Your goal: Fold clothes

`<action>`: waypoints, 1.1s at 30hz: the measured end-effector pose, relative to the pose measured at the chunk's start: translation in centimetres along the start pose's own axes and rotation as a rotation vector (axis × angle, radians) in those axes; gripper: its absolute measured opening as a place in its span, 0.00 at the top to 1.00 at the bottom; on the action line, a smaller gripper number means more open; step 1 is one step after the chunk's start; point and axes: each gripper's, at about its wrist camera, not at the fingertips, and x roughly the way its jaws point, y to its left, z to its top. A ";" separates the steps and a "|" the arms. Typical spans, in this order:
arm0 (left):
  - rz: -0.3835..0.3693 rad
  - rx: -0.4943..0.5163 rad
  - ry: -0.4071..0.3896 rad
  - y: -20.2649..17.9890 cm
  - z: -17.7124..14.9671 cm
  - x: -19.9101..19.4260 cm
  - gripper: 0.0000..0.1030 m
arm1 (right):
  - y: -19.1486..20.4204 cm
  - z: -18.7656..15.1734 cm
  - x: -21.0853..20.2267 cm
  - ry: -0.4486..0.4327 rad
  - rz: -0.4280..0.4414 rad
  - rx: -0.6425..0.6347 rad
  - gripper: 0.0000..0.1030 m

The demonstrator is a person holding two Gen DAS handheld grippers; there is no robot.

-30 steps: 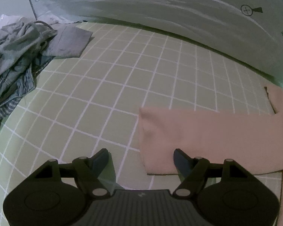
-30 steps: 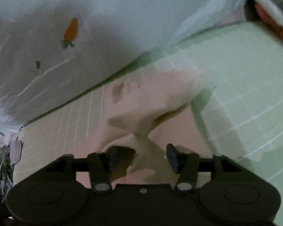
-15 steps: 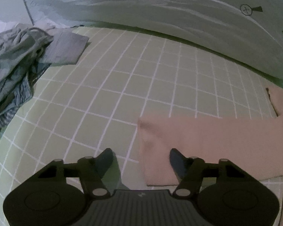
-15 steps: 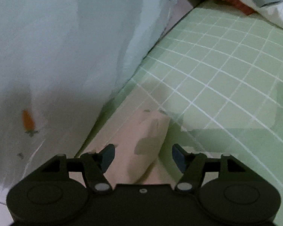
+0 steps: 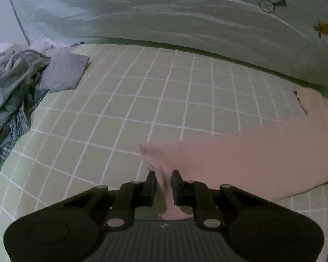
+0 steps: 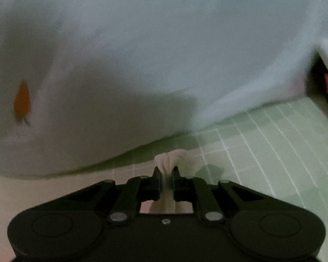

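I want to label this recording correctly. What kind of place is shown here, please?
Probably a bedroom, with the folding done on a bed. A green grid-patterned sheet covers the surface, a pale carrot-print quilt lies along its far edge, and a pile of unfolded clothes waits at one side.

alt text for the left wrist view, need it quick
The left gripper is closing on a bunched corner of a flat pink garment lying on a pale green gridded sheet. A heap of grey and blue clothes sits at far left.

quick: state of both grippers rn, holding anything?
Left gripper: jaws closing, pinching the pink garment at its end.
Right gripper: jaws closing, pink garment bunched between them.
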 end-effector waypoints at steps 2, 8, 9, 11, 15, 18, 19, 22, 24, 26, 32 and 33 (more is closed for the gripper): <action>-0.009 -0.023 0.003 0.4 0.1 0.0 0.81 | 0.1 -0.6 2.1 0.061 -0.017 0.003 0.90; -0.014 -0.059 0.001 0.5 0.0 -0.1 0.81 | -0.6 -1.4 2.8 0.085 -0.032 0.075 0.52; -0.015 -0.066 0.002 0.5 0.0 -0.1 0.80 | -0.7 -1.2 2.4 0.086 -0.044 0.071 0.36; -0.028 -0.083 -0.001 0.5 0.0 -0.1 0.70 | -1.1 -1.7 0.5 0.059 -0.086 0.062 0.19; -0.029 -0.045 0.007 -0.4 0.2 0.0 0.81 | -2.0 -3.7 -4.0 0.039 -0.144 0.062 0.13; -0.091 -0.043 0.009 -0.8 0.6 -0.7 0.97 | -3.0 -6.8 -7.5 0.057 -0.173 0.084 0.13; -0.102 -0.040 -0.001 -1.1 0.7 -1.2 0.97 | -3.4 -7.9 -8.8 0.062 -0.185 0.095 0.13; -0.159 0.001 -0.059 -2.7 0.7 -3.9 0.97 | -4.6 -11.1 -12.9 0.078 -0.221 0.128 0.13; -0.209 0.033 -0.094 -4.4 0.4 -6.0 0.98 | -5.6 -13.2 -15.5 0.086 -0.238 0.157 0.13; -0.265 0.074 -0.120 -6.5 -0.3 -8.1 0.98 | -7.1 -15.2 -17.9 0.096 -0.239 0.200 0.13; -0.486 0.261 -0.081 -14.2 -5.2 -13.7 0.97 | -9.5 -19.7 -23.5 0.103 -0.232 0.244 0.13; -0.505 0.290 -0.056 -15.3 -6.4 -14.1 0.97 | -9.7 -20.1 -24.1 0.103 -0.226 0.241 0.13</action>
